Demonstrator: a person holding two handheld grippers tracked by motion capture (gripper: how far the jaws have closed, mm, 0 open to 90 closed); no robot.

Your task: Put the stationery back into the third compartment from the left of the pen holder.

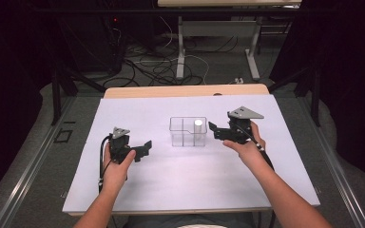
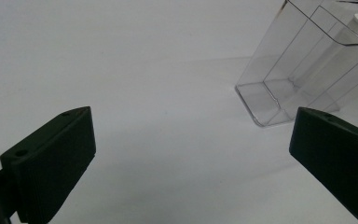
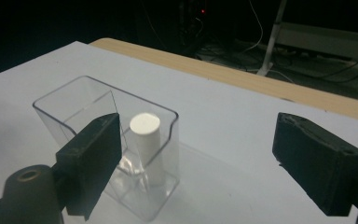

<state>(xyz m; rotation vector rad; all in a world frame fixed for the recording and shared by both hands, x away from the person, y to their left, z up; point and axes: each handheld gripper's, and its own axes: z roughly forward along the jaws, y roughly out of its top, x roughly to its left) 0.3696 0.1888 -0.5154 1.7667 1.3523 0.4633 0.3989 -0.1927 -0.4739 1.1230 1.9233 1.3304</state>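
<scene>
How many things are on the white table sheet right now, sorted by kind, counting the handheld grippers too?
Clear plastic bin: 1
White cylinder, standing in the bin's right compartment: 1
Handheld grippers, both with jaws open and nothing between them: 2, left gripper and right gripper
Total: 4

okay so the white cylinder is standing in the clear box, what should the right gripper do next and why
Probably draw the right gripper a little further back from the clear box. The white cylinder stands upright in the box's right-hand compartment, the jaws are open with nothing between them, and one jaw sits close beside the box wall. Backing off should avoid nudging it. The left gripper is open, apart from the box.
</scene>
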